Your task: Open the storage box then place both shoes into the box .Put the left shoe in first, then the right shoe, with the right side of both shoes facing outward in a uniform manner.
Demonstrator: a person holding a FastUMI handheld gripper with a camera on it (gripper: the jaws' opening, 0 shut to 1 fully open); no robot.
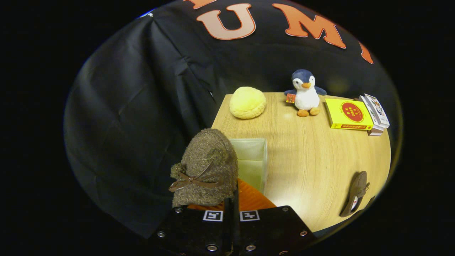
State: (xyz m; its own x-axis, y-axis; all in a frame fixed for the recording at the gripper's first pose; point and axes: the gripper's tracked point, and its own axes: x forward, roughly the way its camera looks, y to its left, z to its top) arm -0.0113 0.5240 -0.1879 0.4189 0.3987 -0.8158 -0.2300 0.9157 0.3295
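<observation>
A brown fuzzy shoe (206, 169) with a small leather bow hangs right in front of me, above the left side of the box. My gripper (233, 201) is shut on the shoe's rim, the two fingers pressed close together. Just beyond the shoe stands the translucent storage box (255, 156), open on top, with nothing visible inside. An orange ribbed lid (254, 199) lies at the box's near side, just ahead of my fingers. The second brown shoe (355, 193) lies on its side on the wooden table (312, 160), far off to the right of the box.
At the back of the table sit a yellow plush bun (247, 102), a plush penguin (305, 93), a yellow book (347, 113) and a small stack of boxes (375, 112). The table's left edge runs just beside the storage box, with black cloth beyond it.
</observation>
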